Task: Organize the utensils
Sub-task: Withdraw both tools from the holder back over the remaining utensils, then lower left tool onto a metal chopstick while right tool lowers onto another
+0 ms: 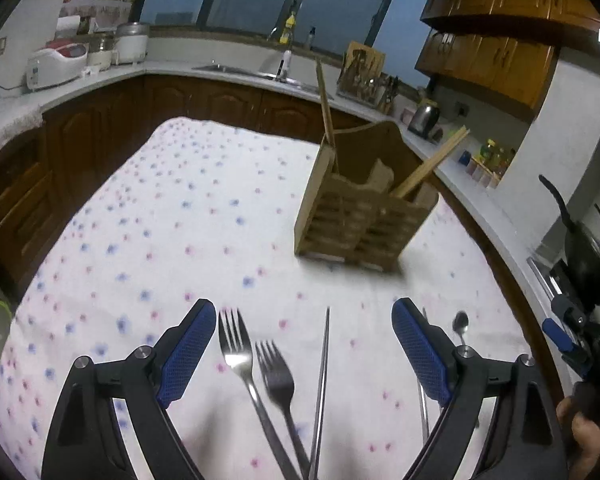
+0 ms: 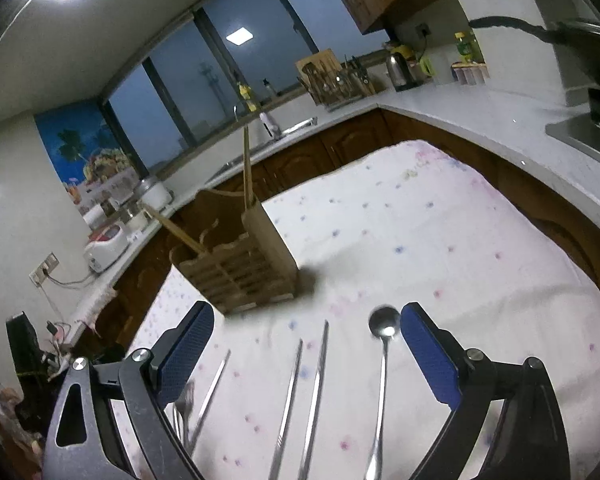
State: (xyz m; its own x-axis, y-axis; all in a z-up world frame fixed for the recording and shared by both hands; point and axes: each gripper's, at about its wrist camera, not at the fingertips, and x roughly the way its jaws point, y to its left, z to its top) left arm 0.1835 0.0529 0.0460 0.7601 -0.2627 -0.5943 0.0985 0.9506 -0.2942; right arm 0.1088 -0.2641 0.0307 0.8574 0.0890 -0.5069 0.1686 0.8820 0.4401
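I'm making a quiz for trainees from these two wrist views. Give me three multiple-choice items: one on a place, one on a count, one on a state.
1. Where does the wooden utensil holder stand?
A. on the floral tablecloth
B. in the sink
C. on the windowsill

2. How many forks lie between the left tongs?
A. none
B. two
C. five

3. What state are the right tongs in?
A. shut on a spoon
B. shut on nothing
C. open

Answers:
1 A, its base rests on the cloth.
2 B, a larger fork and a smaller fork lie side by side.
3 C, the pads stand wide apart, with the spoon lying loose on the cloth.
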